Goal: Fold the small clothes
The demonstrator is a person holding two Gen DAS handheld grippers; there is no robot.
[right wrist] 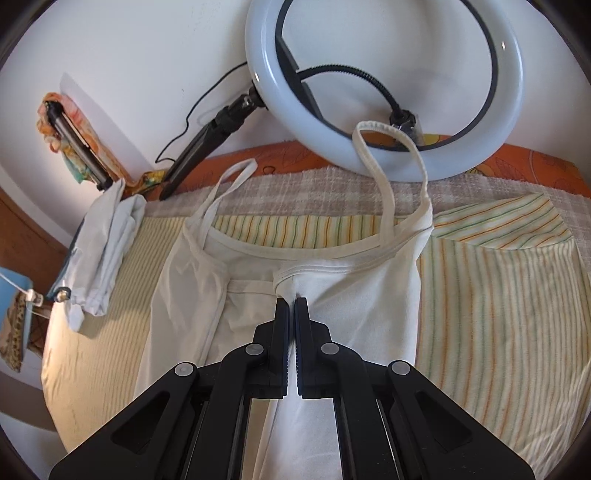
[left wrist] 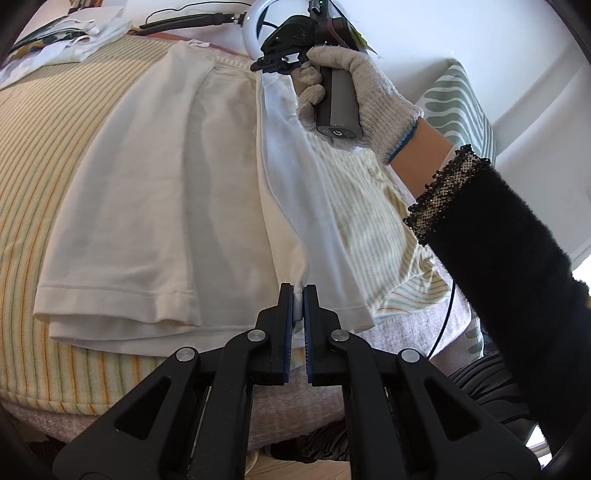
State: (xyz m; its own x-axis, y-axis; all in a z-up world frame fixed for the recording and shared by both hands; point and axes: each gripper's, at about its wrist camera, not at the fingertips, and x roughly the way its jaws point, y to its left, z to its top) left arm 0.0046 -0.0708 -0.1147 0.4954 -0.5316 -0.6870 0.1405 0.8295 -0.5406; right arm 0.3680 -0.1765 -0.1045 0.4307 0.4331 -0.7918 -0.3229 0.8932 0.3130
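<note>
Left wrist view, far left: folded pale cloths (left wrist: pixel 79 35), heaped at the far edge of the bed.

Striped sheet (left wrist: pixel 44 155): yellow, green and orange lines, spread over the bed, underneath the garment.

White camisole (left wrist: pixel 155 206): flat on the striped sheet, hem toward the camera, doubled in layers along the near edge; right-hand portion lifted off the sheet and stretched between the two tools.

Left tool (left wrist: pixel 298 290): pressed together, pinching the camisole's hem corner at the near edge.

Right tool (left wrist: pixel 275 62): seen from behind at the garment's far end, gripped by a gloved right hand (left wrist: pixel 354 92); closed on the upper edge of the raised fabric. Black fuzzy sleeve (left wrist: pixel 509 266) trailing toward the right edge.

Patterned pillow (left wrist: pixel 458 107): green and white waves, far right, beside the wall.

Right wrist view, far left: folded pale cloths (right wrist: pixel 107 243) again, on the bed's left edge.

Black stand (right wrist: pixel 210 147): leaning against the wall, behind the bed.

Camisole (right wrist: pixel 192 295) from the strap end: left strap lying flat over a checked blanket (right wrist: pixel 303 184); right strap raised in a loop, overlapping the lamp in the picture.

Right tool (right wrist: pixel 291 301): pressed together, pinching the piped neckline edge, centre.

Ring light (right wrist: pixel 388 85): white, unlit appearance not determinable, at the head of the bed.

Striped sheet (right wrist: pixel 498 295): right side, partly folded back at its upper corner.
</note>
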